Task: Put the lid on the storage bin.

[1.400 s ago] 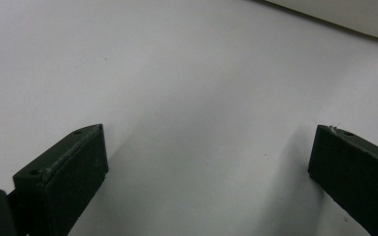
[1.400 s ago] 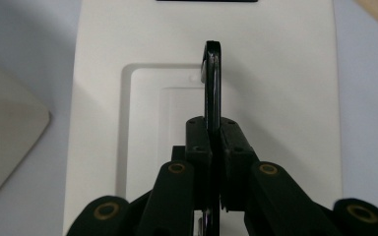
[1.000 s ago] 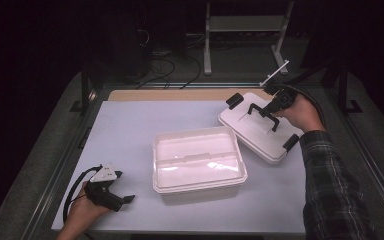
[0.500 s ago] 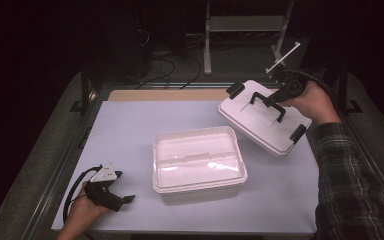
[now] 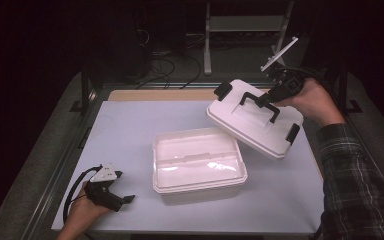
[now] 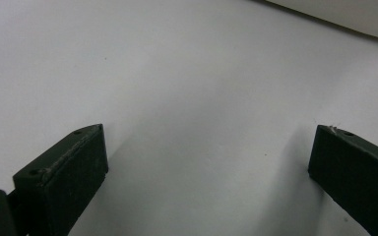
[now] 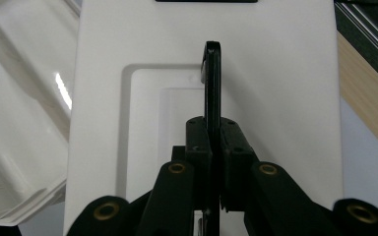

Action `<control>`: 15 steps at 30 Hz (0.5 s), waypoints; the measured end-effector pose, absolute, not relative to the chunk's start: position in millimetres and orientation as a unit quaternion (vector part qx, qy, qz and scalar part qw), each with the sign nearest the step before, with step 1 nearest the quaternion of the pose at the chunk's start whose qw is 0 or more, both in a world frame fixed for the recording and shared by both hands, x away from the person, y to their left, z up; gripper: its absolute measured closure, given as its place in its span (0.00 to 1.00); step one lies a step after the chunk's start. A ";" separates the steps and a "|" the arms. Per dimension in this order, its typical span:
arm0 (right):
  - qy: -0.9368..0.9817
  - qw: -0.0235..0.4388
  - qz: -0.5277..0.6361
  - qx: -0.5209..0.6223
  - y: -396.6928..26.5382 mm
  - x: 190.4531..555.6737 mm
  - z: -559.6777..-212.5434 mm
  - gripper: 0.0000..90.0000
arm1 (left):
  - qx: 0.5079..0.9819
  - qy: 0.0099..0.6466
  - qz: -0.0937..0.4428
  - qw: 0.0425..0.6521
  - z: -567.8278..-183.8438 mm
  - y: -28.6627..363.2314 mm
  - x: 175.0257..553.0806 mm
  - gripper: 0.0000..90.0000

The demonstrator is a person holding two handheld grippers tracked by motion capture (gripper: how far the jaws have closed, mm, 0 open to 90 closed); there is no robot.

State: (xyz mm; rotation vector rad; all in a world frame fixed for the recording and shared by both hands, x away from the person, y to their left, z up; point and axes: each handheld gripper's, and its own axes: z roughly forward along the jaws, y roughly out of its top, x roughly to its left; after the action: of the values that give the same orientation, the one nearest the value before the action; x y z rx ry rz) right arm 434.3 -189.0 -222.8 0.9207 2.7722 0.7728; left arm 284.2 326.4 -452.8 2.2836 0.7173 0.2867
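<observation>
Aloft, right claw clamped on lid handle (lid tilted), left claw apart, resting.

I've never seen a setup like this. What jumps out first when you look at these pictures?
Most striking is the white lid, hanging tilted in the air at the table's far right, carried by its black handle, which the right gripper pinches. Just below it, mid-table, sits the open white box. At the near left corner the left gripper rests on the white table, jaws wide apart with nothing between them.
</observation>
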 end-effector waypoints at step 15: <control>0.947 0.011 0.267 0.179 -120.8 412.0 -220.4 0.94 | 0.885 0.277 0.111 0.357 -452.7 326.5 284.3 0.01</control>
State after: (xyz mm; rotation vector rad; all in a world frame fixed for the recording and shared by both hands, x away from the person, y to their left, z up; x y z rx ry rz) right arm 412.0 -120.8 -220.4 0.5586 2.9542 0.8336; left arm 284.3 326.5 -452.7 2.2857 0.7162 0.2864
